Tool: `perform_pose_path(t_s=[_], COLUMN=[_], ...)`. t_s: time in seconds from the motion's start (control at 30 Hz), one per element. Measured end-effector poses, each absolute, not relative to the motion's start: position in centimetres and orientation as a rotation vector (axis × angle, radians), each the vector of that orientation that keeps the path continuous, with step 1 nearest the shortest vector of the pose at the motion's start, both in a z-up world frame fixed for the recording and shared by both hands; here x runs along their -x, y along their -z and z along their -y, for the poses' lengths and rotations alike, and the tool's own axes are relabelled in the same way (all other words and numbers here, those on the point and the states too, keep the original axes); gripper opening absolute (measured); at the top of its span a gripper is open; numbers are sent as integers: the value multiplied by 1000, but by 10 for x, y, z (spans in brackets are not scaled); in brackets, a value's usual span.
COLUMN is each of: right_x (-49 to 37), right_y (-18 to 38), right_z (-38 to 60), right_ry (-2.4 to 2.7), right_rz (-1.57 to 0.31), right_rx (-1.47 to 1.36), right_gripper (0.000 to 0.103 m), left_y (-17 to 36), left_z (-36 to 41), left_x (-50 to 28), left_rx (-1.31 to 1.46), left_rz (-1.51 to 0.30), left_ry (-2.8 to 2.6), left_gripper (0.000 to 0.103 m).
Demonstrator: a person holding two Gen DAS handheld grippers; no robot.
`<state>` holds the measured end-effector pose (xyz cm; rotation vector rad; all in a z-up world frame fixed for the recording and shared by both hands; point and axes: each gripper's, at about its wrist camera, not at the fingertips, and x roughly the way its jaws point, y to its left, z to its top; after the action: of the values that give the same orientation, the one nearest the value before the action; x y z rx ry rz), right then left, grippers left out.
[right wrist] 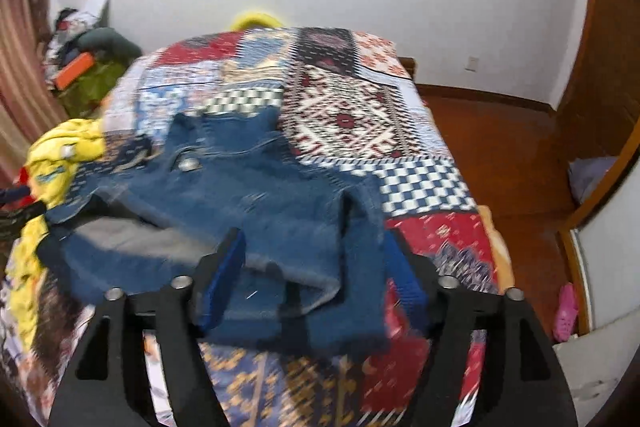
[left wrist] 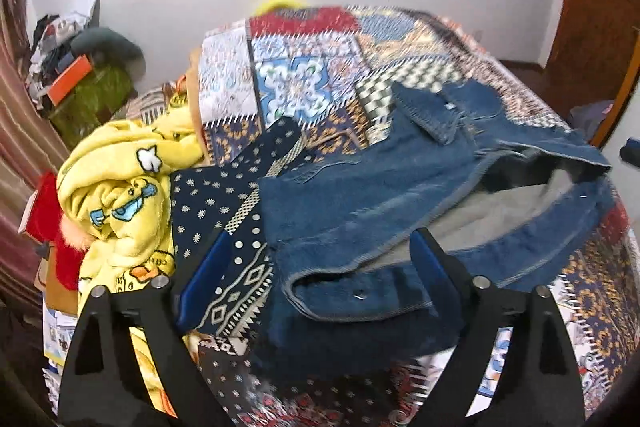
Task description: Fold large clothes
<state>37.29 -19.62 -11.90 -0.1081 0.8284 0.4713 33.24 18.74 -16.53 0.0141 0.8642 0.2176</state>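
Observation:
A blue denim jacket (left wrist: pixel 360 195) with a grey lining lies rumpled on the patchwork bedspread (left wrist: pixel 296 87). My left gripper (left wrist: pixel 320 267) stands open over the jacket's near hem. Its left pad is above a dark dotted cloth (left wrist: pixel 208 203) and its right pad sits by the grey lining, with neither pressing the denim. In the right wrist view the same jacket (right wrist: pixel 256 187) spreads across the bed (right wrist: pixel 420 183). My right gripper (right wrist: pixel 316 283) is open, with a folded denim flap lying loosely between its blue pads.
A yellow cartoon-print garment (left wrist: pixel 128 195) is heaped at the bed's left side, with red fabric (left wrist: pixel 52 215) beside it. A green box (left wrist: pixel 92 99) with clutter stands by the far wall. Wooden floor (right wrist: pixel 500 155) and a pink slipper (right wrist: pixel 566 311) lie to the right of the bed.

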Motion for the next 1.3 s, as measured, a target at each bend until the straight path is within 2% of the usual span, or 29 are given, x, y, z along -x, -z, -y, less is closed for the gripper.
perform_pose_path(t_s=[0.13,0.43,0.53,0.73,1.03,1.17,1.3], right_x=[-348,-324,-330,-352,-417,-449,-445], right_y=[127,186,198,188,171,158,138], right_z=[184,145,135,119,83,88,104], right_ry=[-544,-611,-593,-606,-511,-381,-385], right_rz=[-849,-973,-985,-952,-867,-809,-767], right_rx=[112,180,237,272,345,300,186], right_gripper=[75,75,75,80,80,80,80], left_y=[169,239,246,236,237,214,193], left_z=[-161,-120,-122,-153,-231,-251,-240], left_x=[-320,-324,-333,-361,-448,-441,-420], left_rx=[-11,-32,-71,-14,-39,53,35], left_rz=[-875,-990,-971,-948,-977,-913,-856], left_ry=[-141,-118,-146,-146,-377,-392,-334], left_gripper=[93,93,94,96,96,96,96])
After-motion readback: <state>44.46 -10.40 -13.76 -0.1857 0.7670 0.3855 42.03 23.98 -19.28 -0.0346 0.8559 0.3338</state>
